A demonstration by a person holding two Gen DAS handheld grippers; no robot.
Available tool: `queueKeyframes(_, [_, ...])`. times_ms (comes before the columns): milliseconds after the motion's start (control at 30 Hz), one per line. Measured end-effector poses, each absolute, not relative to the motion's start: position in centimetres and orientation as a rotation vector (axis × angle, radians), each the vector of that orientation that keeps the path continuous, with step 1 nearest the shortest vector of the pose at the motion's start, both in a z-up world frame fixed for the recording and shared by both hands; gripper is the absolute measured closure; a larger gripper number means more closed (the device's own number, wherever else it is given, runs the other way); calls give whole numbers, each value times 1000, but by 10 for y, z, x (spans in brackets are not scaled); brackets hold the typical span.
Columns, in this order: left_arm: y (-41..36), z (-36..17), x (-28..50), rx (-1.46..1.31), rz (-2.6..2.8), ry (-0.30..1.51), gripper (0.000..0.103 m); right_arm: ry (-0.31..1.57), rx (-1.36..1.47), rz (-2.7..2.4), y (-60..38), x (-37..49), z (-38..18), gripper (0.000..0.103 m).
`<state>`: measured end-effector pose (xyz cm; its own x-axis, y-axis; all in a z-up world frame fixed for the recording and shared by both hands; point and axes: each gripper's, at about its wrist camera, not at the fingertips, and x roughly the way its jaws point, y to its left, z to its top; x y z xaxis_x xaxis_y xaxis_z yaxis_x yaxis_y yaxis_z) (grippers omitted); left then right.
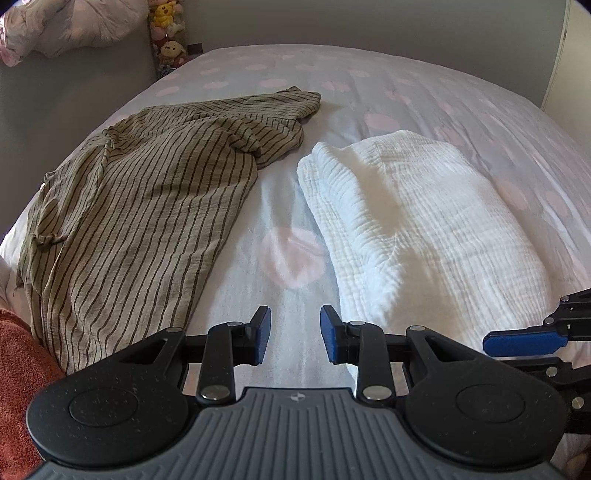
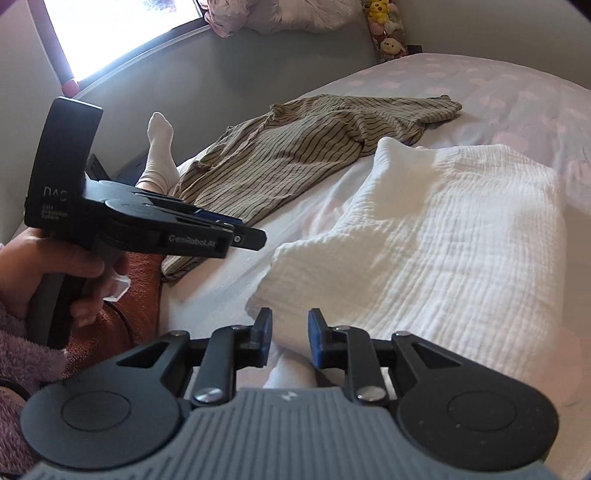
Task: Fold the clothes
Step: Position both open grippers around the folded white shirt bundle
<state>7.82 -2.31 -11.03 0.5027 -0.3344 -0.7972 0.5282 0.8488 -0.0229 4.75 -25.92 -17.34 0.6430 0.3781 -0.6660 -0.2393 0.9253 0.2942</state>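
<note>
A folded white crinkled garment [image 1: 424, 221] lies on the bed at the right; it also shows in the right wrist view [image 2: 443, 236]. A tan striped garment [image 1: 140, 206] lies spread and rumpled at the left, also in the right wrist view [image 2: 314, 136]. My left gripper [image 1: 294, 338] is open and empty above the bare sheet between the two garments. My right gripper [image 2: 290, 341] is open and empty just before the near corner of the white garment. The left gripper shows from the side in the right wrist view [image 2: 236, 236], and a blue pad of the right gripper [image 1: 524, 341] shows in the left wrist view.
The bed has a pale sheet with pink dots [image 1: 291, 258]. An orange-red towel [image 1: 18, 373] lies at the near left edge. Plush toys [image 1: 168, 33] and a bundled duvet [image 1: 55, 26] are beyond the headboard. A white-socked foot [image 2: 159, 151] is left of the bed.
</note>
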Motion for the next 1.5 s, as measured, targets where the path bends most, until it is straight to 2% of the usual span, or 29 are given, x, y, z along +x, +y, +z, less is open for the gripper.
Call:
queueKeyframes(100, [-21,-107,78,175,-570,918,73,796,148,280,-278,39,-170,72])
queueKeyframes(167, [-21,-106,77,141,-606,921,60,802,128,204,-293,35,-169,71])
queueKeyframes(200, [-23,-105,76,132,-618,921,60,809,125,160,-302,33,-169,71])
queueKeyframes(400, [-50,-119,83,147,-628,957,61,843,229,-42,-353,21,-179,70])
queueKeyframes(533, [-59,-146,91,163,-601,1051,70,926,296,-62,-366,26,-203,70])
queueKeyframes(700, [-48,-167,95,110,-569,1132,69,1001,352,-56,-371,26,-234,70])
queueKeyframes(867, [-48,-161,89,130,-562,1130,68,1006,374,-48,-375,25,-231,70])
queueKeyframes(933, [-47,-152,85,136,-562,1105,68,1000,369,-56,-375,23,-226,63])
queueKeyframes(967, [-45,-147,83,134,-562,1090,67,988,364,-66,-375,21,-222,53])
queueKeyframes(1000, [-44,-142,83,128,-560,1072,66,971,360,-78,-376,18,-218,48])
queueKeyframes(1067, [-41,-131,84,105,-551,1027,57,935,364,-102,-381,15,-210,42])
queueKeyframes(1233, [-51,-116,101,81,-534,937,51,853,391,-130,-395,21,-192,42])
queueKeyframes(1367, [-67,-112,115,83,-517,883,51,829,356,-159,-393,41,-185,42])
queueKeyframes(1433, [-72,-113,123,53,-527,882,51,807,329,-172,-389,51,-181,46])
queueKeyframes(1500, [-77,-117,132,43,-527,882,52,784,311,-178,-385,59,-177,60])
